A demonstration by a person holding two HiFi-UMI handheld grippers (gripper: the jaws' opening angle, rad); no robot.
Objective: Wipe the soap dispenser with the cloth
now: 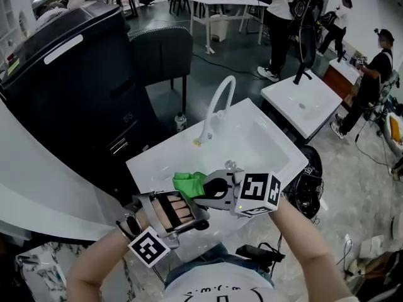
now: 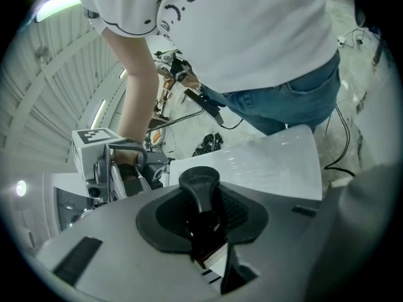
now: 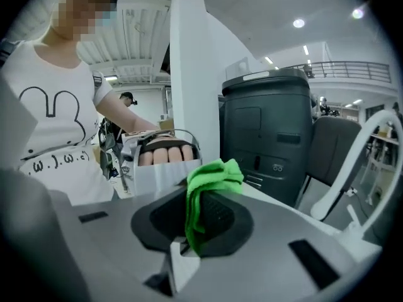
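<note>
Over a white sink (image 1: pixel 274 148), we held the two tools facing each other. Our left hand-held gripper (image 2: pixel 206 226) was clenched on the soap dispenser (image 2: pixel 200 187), a dark thing whose pump head stood up between the black pads. Our right hand-held gripper (image 3: pixel 195 218) grasped the cloth (image 3: pixel 211 177), which was bright green, folded and bunched, with its top poking above the jaws. From the head view, the cloth sat just beside our left hand (image 1: pixel 171 210), above the near edge of the sink. We could not tell whether it touched the dispenser. A curved white tap (image 1: pixel 217 106) rose at the far side of the basin. A dark cabinet (image 1: pixel 69 80) stood beyond it to the left, and several people (image 1: pixel 283 17) stood in the hall behind.
</note>
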